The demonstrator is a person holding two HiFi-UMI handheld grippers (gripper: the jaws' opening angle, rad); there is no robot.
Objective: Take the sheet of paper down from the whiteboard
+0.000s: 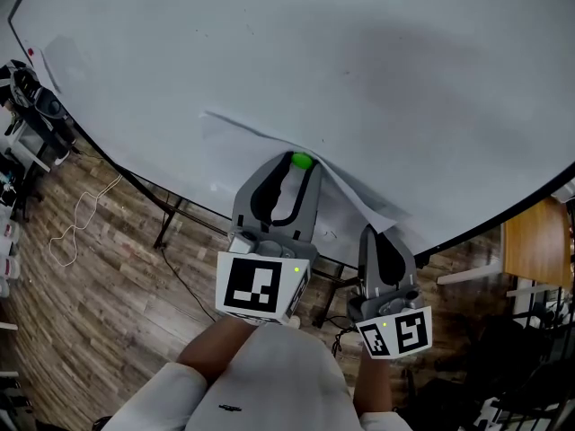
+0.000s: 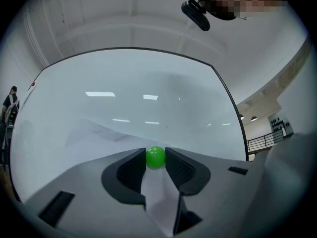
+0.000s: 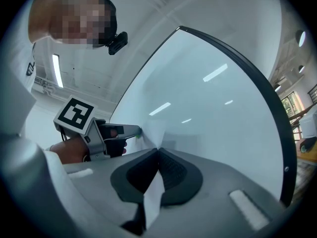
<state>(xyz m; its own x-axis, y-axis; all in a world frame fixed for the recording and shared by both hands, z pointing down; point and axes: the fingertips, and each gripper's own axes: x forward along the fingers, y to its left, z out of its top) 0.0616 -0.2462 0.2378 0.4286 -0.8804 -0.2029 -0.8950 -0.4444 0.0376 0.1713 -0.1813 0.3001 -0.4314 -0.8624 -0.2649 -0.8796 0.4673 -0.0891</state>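
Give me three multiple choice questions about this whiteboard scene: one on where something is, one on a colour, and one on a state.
1. Where is the round magnet?
A. Between the fingers of the left gripper, at the whiteboard
B. On the wooden floor
C. On a shelf

2. What colour is the magnet?
A. Red
B. Green
C. Blue

3. The fingers of the right gripper are:
A. Wide apart and empty
B. Shut on the sheet of paper
C. Shut on a marker pen

Answers:
1 A: the left gripper view shows the ball between its fingers, against the board.
2 B: it is bright green in the head view.
3 B: the right gripper view shows the fingers together with the sheet pinched between them.
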